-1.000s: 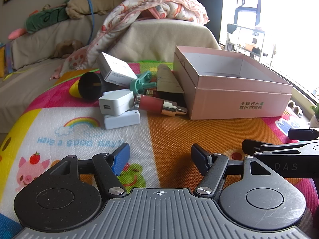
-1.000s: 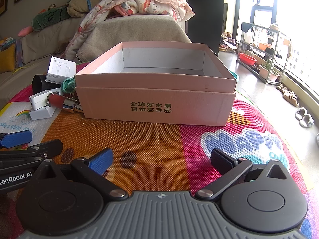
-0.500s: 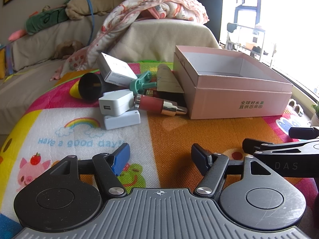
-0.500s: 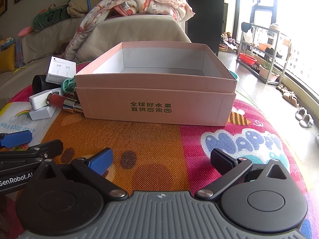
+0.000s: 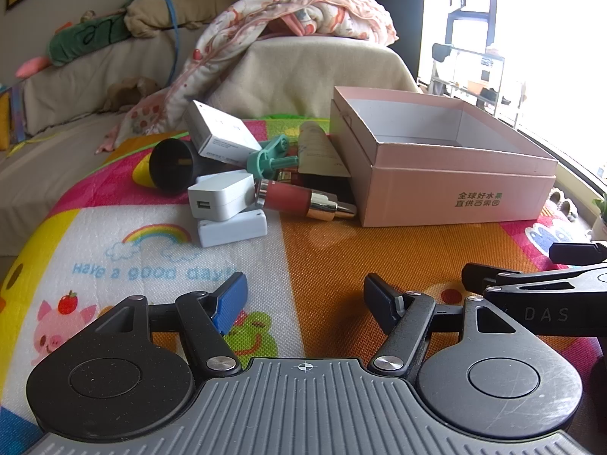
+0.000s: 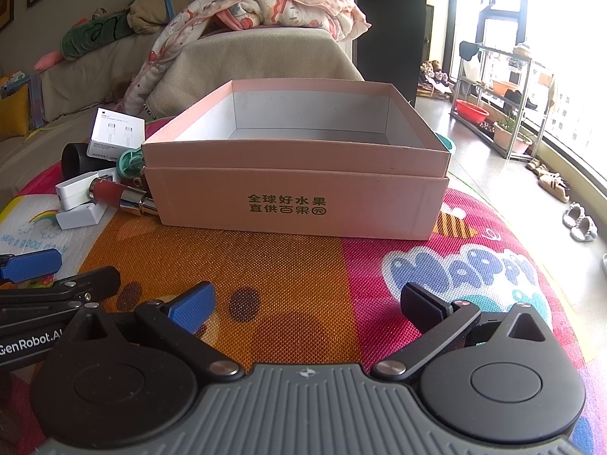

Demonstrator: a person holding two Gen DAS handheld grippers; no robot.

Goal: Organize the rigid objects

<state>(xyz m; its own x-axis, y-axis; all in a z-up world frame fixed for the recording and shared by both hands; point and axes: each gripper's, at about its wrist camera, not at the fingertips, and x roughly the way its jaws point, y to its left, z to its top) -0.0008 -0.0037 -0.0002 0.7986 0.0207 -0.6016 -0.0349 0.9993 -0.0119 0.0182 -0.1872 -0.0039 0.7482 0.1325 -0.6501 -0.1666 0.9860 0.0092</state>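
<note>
An open pink cardboard box (image 5: 451, 185) (image 6: 299, 197) stands on the colourful mat; its inside looks bare. Left of it lies a pile: two white chargers (image 5: 222, 197) (image 5: 232, 228), a red and gold lipstick tube (image 5: 303, 201) (image 6: 121, 194), a black cone-shaped part (image 5: 170, 165), a white cable box (image 5: 222, 134) (image 6: 114, 134), a teal plastic piece (image 5: 269, 157) and a beige tube (image 5: 318, 148). My left gripper (image 5: 303, 295) is open and empty, low over the mat in front of the pile. My right gripper (image 6: 307, 303) is open and empty in front of the box.
A sofa with a beige cover (image 5: 303, 72), a patterned blanket (image 5: 303, 15) and plush toys (image 5: 87, 40) stands behind the mat. A shelf rack (image 6: 500, 113) and shoes (image 6: 580, 222) are on the floor at the right by the window. Each gripper shows at the edge of the other's view.
</note>
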